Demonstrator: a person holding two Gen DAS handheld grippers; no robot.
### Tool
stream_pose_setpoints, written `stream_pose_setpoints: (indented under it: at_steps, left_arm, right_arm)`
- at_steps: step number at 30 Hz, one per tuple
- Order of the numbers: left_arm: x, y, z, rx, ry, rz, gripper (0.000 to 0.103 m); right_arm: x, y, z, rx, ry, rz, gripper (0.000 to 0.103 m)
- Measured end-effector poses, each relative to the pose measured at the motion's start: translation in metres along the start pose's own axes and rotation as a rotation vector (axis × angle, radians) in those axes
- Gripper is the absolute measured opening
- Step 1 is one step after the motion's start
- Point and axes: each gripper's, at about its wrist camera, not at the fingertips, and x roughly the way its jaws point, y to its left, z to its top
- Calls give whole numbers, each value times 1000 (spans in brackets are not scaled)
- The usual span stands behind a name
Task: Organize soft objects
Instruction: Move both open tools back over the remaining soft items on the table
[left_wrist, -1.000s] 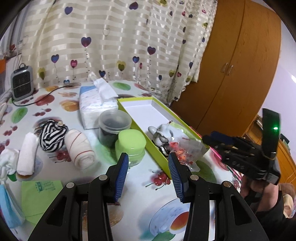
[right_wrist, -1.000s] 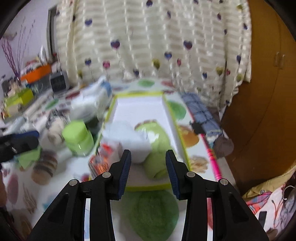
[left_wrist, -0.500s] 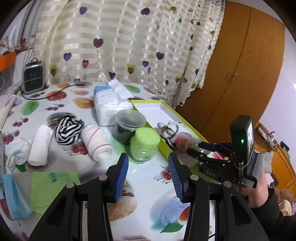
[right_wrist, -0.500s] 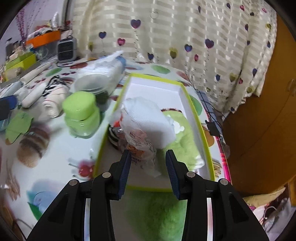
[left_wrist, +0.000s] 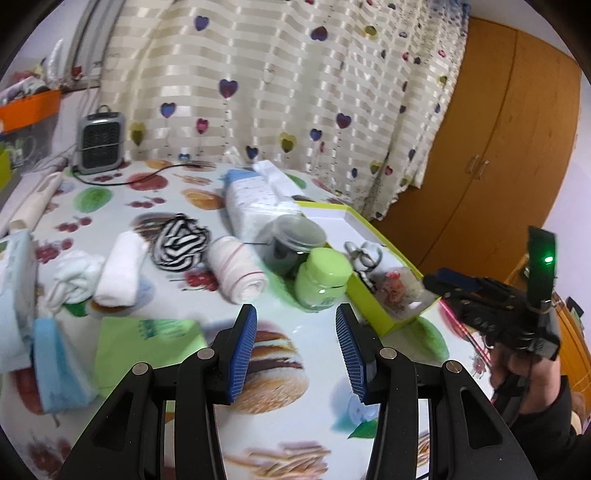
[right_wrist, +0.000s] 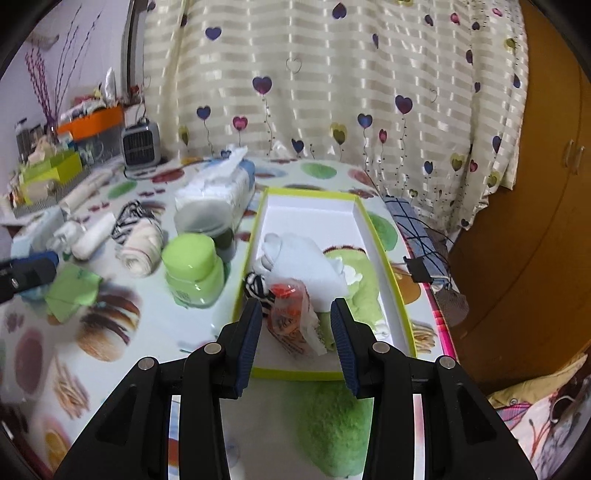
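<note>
My left gripper (left_wrist: 296, 350) hangs open and empty over the fruit-print table, short of the soft things. Ahead of it lie a pink-striped rolled towel (left_wrist: 236, 275), a zebra-striped bundle (left_wrist: 180, 243), a plain white roll (left_wrist: 118, 271) and a white sock bundle (left_wrist: 72, 277). The green box (right_wrist: 384, 254) holds a white cloth (right_wrist: 306, 258), a green fuzzy piece (right_wrist: 354, 295), a striped item (right_wrist: 255, 288) and a plastic packet (right_wrist: 291, 321). My right gripper (right_wrist: 296, 341) is open at the box's near end; the packet shows between its pads without touching them.
A green-lidded jar (left_wrist: 323, 277), a dark clear tub (left_wrist: 291, 242) and a tissue pack (left_wrist: 255, 201) stand beside the box. A green packet (left_wrist: 144, 341) and blue sponge (left_wrist: 55, 369) lie front left. A heater (left_wrist: 98, 142) stands at the back. A plaid umbrella (right_wrist: 417, 236) lies along the table's right edge.
The left gripper has drawn back and leftward, so more of the table's left side shows. The right gripper has shifted so the packet now lies between its jaws. Neither opening changed.
</note>
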Motion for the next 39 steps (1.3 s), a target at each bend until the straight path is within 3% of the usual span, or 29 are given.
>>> stream_pose_setpoints:
  at_steps: [8,13,16,18,30,39]
  left_arm:
    - [-18,18,-12,-23,-10,155,43]
    - [-24,20,-15,-16,-12,221,43]
    - [-23,20,-17,-19,1,240,43]
    - [-22,19,-19,-22,11,257,44]
    - [-17,27,-26,-66,38,314,55]
    - [-29,52,-33,-155,40,320,55]
  right_arm:
    - [-20,33,5,-17,-16,102,40]
    - [-26,45,6,6,-31,213,40]
    - [-28,53,6,-14,-36,256,45]
    - [-28,60,4,-32,-38,276,59]
    - [-10,83,-6,-71,-6,414,59]
    - [-7,103,-12,-118,16,479,59]
